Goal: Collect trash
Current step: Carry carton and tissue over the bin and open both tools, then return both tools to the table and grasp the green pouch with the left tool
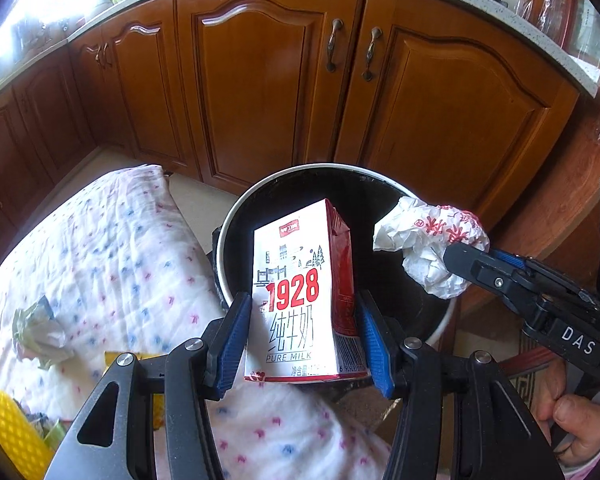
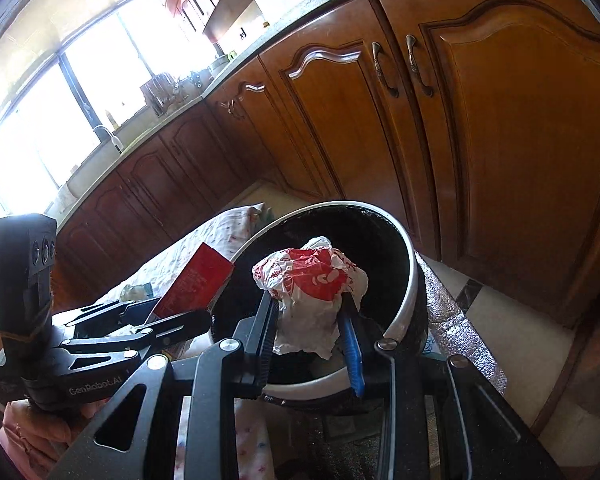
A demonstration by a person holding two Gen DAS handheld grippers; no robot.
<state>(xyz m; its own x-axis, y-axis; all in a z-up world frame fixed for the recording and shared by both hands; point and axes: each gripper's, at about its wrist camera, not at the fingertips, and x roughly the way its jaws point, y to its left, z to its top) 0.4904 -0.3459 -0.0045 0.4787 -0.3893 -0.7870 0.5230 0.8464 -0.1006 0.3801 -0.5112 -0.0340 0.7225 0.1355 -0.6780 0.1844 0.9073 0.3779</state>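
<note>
Wooden kitchen cabinets behind, a speckled countertop above, pale floor below. Far left: a patterned cloth spread out, with a crumpled scrap and a yellow textured item on it, both well apart from the bin and not yet gathered.

Centre: left gripper with blue pads pressed on both sides of a milk carton, carton upright, slightly tilted, hanging at the near rim of a black-lined trash bin with a white rim. From the right wrist view, carton's red side just outside the bin edge, above the cloth.

Right: right gripper pinching a crumpled red-and-white wrapper, held over the open mouth of the bin. A hand on that tool's handle, low right.

Step in hand, by judgement: carrying two pieces to the bin, about to drop. Next move likely needs the carton brought further over the opening, then both pairs of pads spread to let go; wrapper already placed well. Risk: carton catching the rim and falling onto the cloth. Afterwards, back to the cloth for the remaining scraps.
</note>
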